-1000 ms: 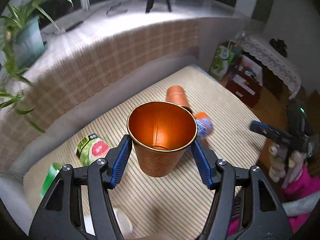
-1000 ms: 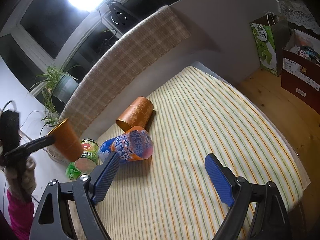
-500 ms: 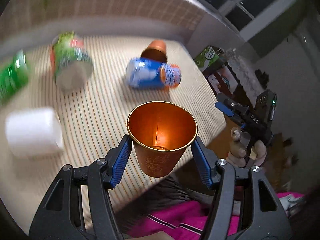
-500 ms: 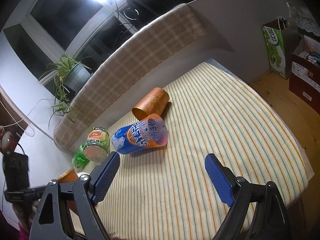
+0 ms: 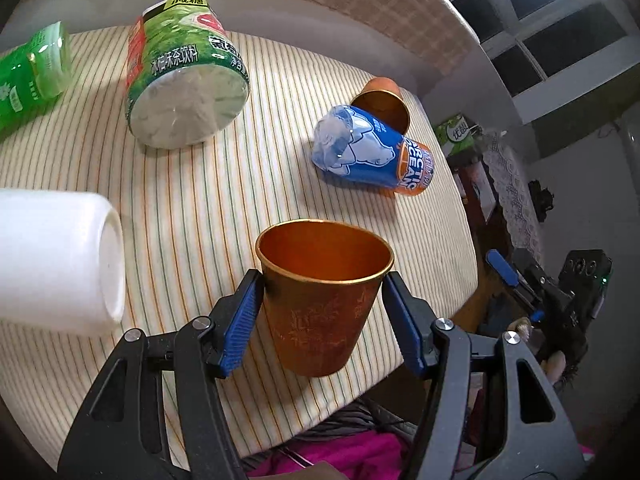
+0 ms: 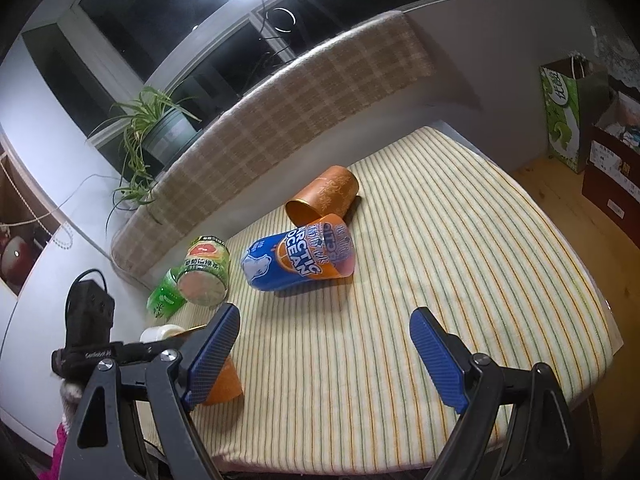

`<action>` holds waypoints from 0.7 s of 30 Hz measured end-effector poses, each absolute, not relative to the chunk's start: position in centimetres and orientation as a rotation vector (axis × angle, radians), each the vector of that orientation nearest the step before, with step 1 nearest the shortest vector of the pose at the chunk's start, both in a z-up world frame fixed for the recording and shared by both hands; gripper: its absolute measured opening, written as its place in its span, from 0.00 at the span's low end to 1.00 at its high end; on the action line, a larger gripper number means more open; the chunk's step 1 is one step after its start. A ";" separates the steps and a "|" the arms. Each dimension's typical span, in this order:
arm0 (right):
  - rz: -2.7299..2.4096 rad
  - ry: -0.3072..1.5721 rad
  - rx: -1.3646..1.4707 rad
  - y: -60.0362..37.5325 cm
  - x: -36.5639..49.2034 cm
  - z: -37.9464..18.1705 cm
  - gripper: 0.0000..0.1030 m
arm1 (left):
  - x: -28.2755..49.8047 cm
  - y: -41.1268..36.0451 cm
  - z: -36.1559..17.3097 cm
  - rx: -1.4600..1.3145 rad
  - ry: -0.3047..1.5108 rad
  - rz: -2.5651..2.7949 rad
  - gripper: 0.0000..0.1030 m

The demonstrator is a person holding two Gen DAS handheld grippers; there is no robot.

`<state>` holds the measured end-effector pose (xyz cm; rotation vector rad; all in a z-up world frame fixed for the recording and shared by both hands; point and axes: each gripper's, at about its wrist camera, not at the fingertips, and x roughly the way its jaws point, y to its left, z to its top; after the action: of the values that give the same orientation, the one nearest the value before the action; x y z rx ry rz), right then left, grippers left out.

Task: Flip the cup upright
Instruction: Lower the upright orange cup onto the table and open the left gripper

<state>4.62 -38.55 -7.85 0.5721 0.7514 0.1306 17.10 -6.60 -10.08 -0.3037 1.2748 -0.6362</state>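
My left gripper (image 5: 323,320) is shut on an orange metal cup (image 5: 320,300), held upright with its mouth up, at the near edge of the striped table (image 5: 208,208). The same cup (image 6: 224,382) shows low on the table's left side in the right wrist view, partly behind my right finger. My right gripper (image 6: 324,356) is open and empty above the table's front. A second orange cup (image 6: 322,196) lies on its side further back.
A blue and orange Arctic Ocean cup (image 6: 298,256) lies on its side mid-table. A green-labelled drink cup (image 5: 184,76), a green bottle (image 5: 28,76) and a white cup (image 5: 60,264) lie at the left. A padded bench back (image 6: 280,112) runs behind.
My left gripper has tilted and come down with the orange cup, from up in the air to the table's near edge. My right gripper has drifted slightly and stays open.
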 end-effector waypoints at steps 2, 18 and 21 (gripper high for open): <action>0.132 0.755 0.567 -38.3 4.7 -7.8 0.87 | 17.3 -6.6 -10.2 -0.302 1.270 -0.631 0.61; 0.344 0.941 0.462 -33.0 10.6 -8.4 0.87 | 12.3 -1.6 -7.0 -0.245 1.136 -0.550 0.66; 0.417 0.995 0.414 -30.4 12.3 -8.7 0.87 | 9.1 0.8 -5.7 -0.231 1.024 -0.451 0.66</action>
<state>12.34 -30.38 -8.66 0.4135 0.9953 0.4165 9.15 0.81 -5.74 -0.2309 1.0239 -0.4507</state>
